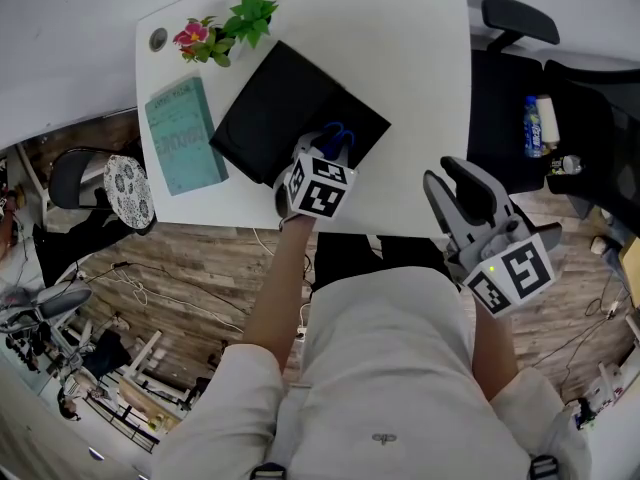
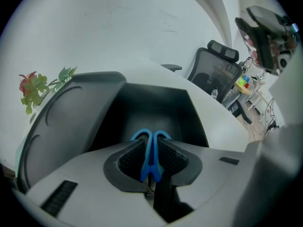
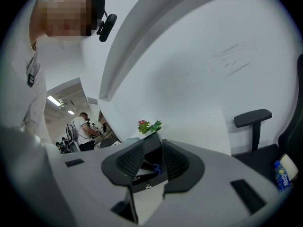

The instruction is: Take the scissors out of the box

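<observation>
On the white table (image 1: 400, 48) lies a black box (image 1: 362, 120) with its lid (image 1: 270, 108) folded open to the left. My left gripper (image 1: 331, 146) hangs over the box's open tray, shut on the blue handles of the scissors (image 1: 336, 132). In the left gripper view the scissors (image 2: 150, 151) stand upright between the dark pads, with the box (image 2: 151, 107) below and the lid (image 2: 71, 117) at left. My right gripper (image 1: 458, 184) is off the table's near right edge, open and holding nothing. The right gripper view shows its jaws (image 3: 152, 150) apart.
A teal book (image 1: 183, 136) lies left of the box, with a small potted flower (image 1: 225, 30) behind it. A black office chair (image 1: 530, 98) with a bottle (image 1: 535, 123) on it stands right of the table. A patterned round stool (image 1: 128, 190) is at the left.
</observation>
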